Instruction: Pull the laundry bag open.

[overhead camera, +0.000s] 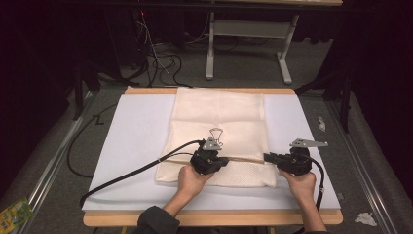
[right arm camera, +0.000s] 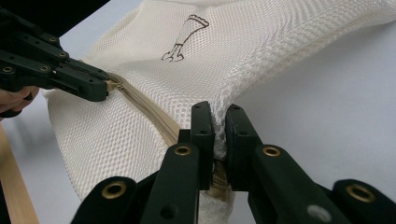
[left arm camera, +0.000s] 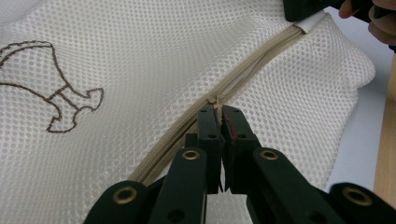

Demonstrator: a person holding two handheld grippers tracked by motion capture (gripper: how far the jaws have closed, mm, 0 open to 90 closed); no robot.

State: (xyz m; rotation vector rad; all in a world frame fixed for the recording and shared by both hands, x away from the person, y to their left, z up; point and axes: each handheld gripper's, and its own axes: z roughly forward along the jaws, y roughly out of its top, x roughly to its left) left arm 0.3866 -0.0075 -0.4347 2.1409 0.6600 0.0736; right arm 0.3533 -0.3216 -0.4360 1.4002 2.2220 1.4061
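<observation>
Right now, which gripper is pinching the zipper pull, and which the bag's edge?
The left gripper pinches the zipper pull; the right gripper clamps the mesh bag at its side edge.

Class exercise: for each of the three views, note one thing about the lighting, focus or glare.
High view: the white board is brightly lit, the room beyond dark. Left gripper view: the mesh bag and zipper are sharp; the left gripper, clamped on the zip pull, blurs toward the lens. Right gripper view: the right gripper pinches the bag's edge; soft sheen on black jaws, no glare.
</observation>
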